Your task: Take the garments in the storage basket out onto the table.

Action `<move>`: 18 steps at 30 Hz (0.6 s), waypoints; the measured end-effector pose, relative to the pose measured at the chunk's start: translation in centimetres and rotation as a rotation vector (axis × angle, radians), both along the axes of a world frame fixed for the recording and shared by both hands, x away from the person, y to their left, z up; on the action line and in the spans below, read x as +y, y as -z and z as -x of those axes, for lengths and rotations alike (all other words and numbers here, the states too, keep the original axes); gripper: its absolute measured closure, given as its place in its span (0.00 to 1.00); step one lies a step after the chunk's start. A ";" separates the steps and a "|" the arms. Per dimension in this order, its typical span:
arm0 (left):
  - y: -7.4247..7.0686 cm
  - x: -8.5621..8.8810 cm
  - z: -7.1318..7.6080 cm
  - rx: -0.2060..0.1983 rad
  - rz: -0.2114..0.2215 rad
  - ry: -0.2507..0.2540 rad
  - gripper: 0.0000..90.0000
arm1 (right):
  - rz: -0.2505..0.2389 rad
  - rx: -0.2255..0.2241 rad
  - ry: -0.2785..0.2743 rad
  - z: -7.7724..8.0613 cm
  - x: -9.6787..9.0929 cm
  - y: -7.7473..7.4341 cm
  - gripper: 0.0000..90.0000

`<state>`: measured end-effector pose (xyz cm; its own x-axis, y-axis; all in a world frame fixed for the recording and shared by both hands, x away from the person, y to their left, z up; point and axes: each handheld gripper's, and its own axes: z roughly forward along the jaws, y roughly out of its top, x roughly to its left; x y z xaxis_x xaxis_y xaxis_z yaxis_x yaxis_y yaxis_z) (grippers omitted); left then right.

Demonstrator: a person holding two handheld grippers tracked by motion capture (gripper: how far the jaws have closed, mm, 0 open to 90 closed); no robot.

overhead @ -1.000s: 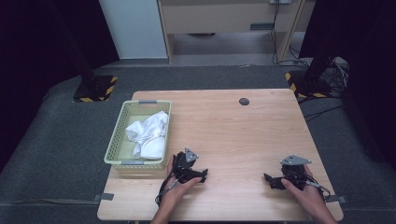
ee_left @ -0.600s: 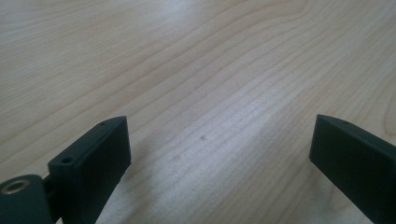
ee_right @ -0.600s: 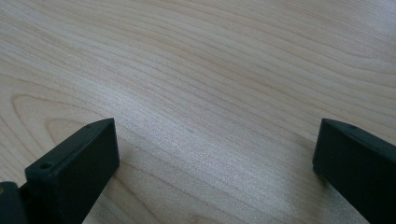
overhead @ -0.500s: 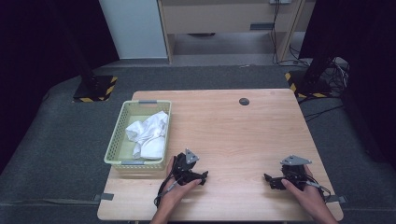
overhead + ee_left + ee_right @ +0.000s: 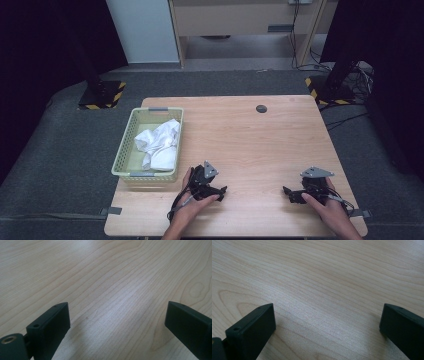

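On the pale wooden counter [image 5: 260, 145], both black claws, left [image 5: 220, 190] and right [image 5: 287, 191], rest with jaws wide, seemingly empty, near the yellow-green plastic basket [image 5: 126, 159] of white cloth [image 5: 159, 145].

Light wooden table [image 5: 260, 145] with a pale basket [image 5: 126, 152], left, and two grippers near its front edge.

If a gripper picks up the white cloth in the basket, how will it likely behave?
The cloth lies crumpled in soft folds, so it is probably floppy and would drape and hang from one pinch point. It looks thin, so likely light for its bulk. It may drag on the basket wall, and that light mesh basket could shift.
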<state>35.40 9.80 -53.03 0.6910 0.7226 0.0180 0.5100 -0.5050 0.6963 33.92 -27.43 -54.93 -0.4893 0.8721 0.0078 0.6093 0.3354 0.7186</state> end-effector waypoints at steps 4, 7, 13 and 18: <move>0.3 0.0 0.2 0.014 0.004 -0.008 0.06 | 0.001 -0.001 -0.001 0.0 0.0 0.0 0.00; 0.1 0.0 0.2 0.010 -0.020 0.000 0.06 | 0.001 -0.001 -0.001 0.0 0.0 0.0 0.00; -1.1 -0.7 -0.8 0.023 -0.078 0.002 0.07 | -0.002 -0.002 -0.005 -0.3 0.1 0.0 0.00; -2.4 -1.2 -1.5 0.017 -0.117 0.016 0.07 | 0.000 -0.003 -0.006 -0.4 0.1 0.0 0.00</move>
